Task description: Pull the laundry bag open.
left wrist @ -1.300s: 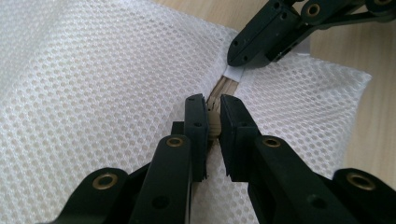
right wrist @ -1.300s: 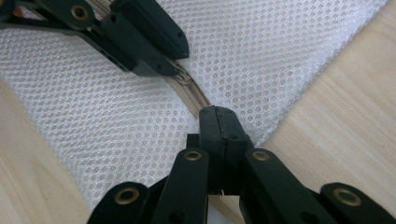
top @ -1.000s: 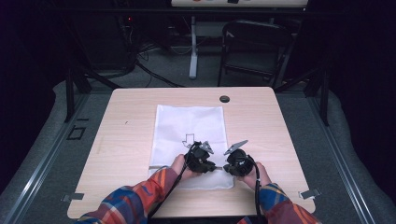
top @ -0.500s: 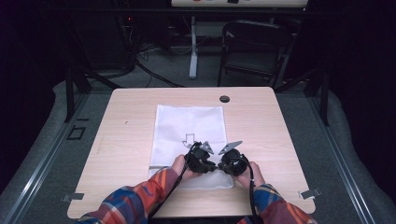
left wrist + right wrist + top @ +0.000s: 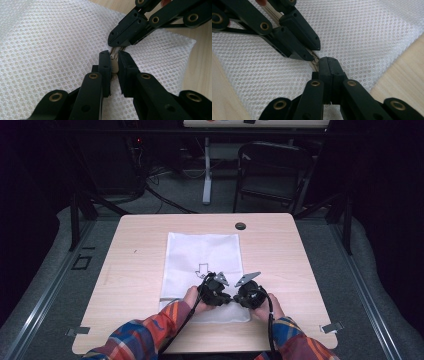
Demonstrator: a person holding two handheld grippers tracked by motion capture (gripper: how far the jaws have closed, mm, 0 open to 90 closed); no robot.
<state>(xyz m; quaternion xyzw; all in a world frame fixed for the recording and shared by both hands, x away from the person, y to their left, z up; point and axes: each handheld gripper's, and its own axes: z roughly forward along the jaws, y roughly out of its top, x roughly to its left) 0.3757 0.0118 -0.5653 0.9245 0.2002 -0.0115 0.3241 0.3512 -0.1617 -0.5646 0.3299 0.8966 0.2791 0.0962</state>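
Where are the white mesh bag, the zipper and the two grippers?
mesh bag point(image 5: 200, 252), high view, bare upper cloth.
zipper point(image 5: 114, 65), left gripper view, between its jaws.
left gripper point(image 5: 214, 291), high view.
right gripper point(image 5: 247, 292), high view.

White open-mesh cloth bag point(image 5: 50, 37), probably synthetic, lies on a matt pale wood-grain table point(image 5: 310, 255).

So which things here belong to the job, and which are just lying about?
In the job:
- white mesh bag
- its zipper
- left tongs, closed on the zipper
- right tongs, pinched shut at the zipper

Lying about:
- folding chair
- floor cables
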